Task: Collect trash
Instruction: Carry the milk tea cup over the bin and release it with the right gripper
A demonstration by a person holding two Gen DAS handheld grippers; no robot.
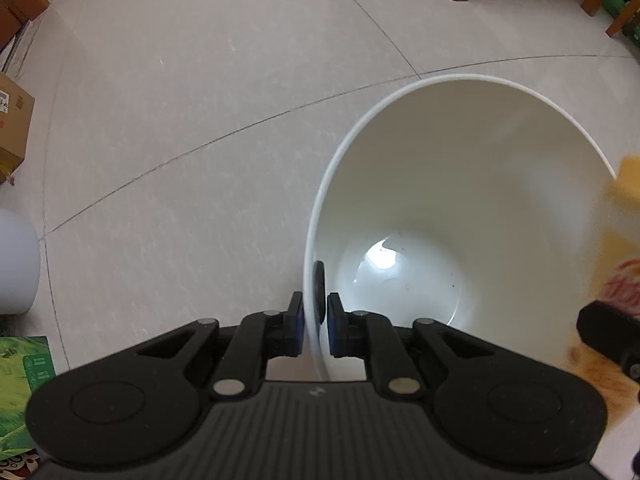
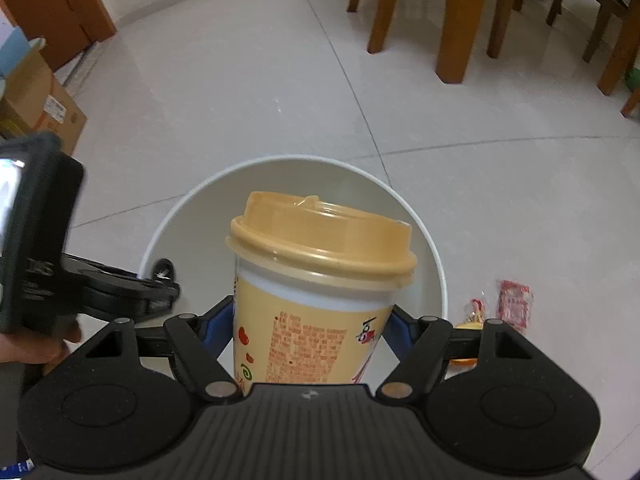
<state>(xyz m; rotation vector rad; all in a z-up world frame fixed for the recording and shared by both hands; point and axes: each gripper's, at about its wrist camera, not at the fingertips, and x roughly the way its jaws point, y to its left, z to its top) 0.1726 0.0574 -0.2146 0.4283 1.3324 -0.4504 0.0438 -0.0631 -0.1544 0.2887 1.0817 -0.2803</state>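
A white round bin (image 1: 460,152) stands on the pale tiled floor, and I can see down to its bare bottom. My left gripper (image 1: 315,312) is shut on the bin's near rim, one pad outside the wall and one inside. A yellow lidded drink cup (image 2: 316,280) sits between the blue pads of my right gripper (image 2: 310,320), which touch its sides and hold it tilted over the bin's (image 2: 192,220) mouth. In the left wrist view the cup (image 1: 624,240) shows blurred at the right edge. The left gripper (image 2: 160,288) reaches in from the left, clamped on the rim.
A red wrapper (image 2: 514,300) and a yellow-red one (image 2: 474,312) lie on the floor right of the bin. Wooden chair and table legs (image 2: 456,20) stand behind. A cardboard box (image 2: 40,100) is at the left, and a green packet (image 1: 20,388) lies by the left gripper.
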